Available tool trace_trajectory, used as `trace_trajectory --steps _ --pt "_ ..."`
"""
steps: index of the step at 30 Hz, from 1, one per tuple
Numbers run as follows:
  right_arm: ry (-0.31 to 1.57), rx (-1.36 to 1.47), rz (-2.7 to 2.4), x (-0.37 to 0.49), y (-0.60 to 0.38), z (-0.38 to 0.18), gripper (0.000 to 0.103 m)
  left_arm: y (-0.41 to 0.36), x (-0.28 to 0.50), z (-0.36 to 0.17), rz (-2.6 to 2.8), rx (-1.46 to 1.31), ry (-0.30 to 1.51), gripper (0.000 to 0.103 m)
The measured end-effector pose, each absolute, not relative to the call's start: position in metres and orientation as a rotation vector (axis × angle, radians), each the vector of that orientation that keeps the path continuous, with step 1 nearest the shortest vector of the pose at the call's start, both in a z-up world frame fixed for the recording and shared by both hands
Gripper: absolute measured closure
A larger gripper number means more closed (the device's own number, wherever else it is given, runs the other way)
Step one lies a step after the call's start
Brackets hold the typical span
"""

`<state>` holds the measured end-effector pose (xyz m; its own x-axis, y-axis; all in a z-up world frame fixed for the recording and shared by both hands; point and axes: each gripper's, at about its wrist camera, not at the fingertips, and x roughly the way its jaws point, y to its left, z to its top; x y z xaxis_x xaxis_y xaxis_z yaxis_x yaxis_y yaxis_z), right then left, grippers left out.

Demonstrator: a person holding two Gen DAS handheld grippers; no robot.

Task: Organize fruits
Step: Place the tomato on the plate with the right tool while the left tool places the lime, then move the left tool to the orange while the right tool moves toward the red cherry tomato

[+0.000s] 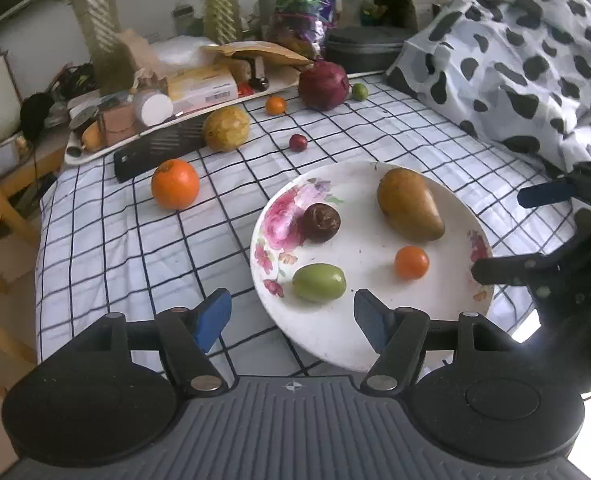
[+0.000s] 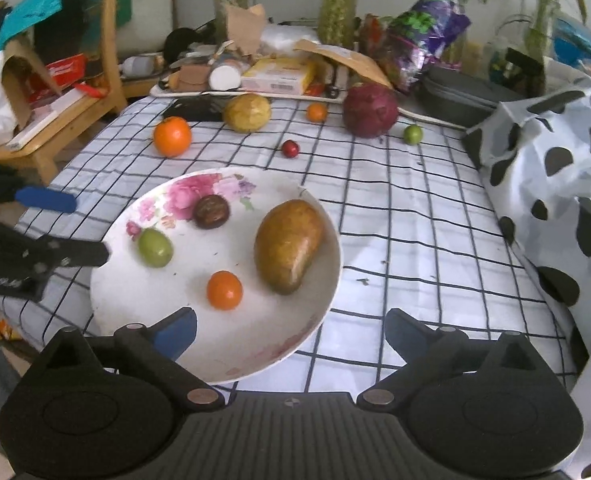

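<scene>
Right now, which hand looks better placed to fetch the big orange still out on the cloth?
Probably the left. The left tool is open and empty, and the orange lies just ahead to its left. From the right tool, also open, the plate sits in the way.

Cow-print bag (image 2: 555,184) cut off at right edge.

No text is legible. The yellow box (image 1: 201,86) carries a barcode label whose print is too blurred to read; a red box (image 2: 65,67) bears white lettering, also unreadable.
</scene>
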<state>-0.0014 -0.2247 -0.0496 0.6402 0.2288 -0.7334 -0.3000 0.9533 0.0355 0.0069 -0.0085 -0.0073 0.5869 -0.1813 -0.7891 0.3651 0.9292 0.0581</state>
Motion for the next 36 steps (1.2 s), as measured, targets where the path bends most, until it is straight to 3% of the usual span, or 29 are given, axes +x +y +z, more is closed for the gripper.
trace_trajectory --steps 14,18,36 --pt "0.825 -0.038 0.242 0.006 -0.224 -0.053 0.0 0.004 0.01 -0.005 -0.279 0.136 0.874 0.037" --pt "0.816 -0.055 0.261 0.006 -0.218 -0.044 0.006 0.005 0.01 -0.002 -0.279 0.143 0.868 0.037" --pt "0.703 -0.023 0.119 0.025 -0.233 -0.036 0.0 0.012 0.025 0.006 -0.251 0.162 0.789 0.037"
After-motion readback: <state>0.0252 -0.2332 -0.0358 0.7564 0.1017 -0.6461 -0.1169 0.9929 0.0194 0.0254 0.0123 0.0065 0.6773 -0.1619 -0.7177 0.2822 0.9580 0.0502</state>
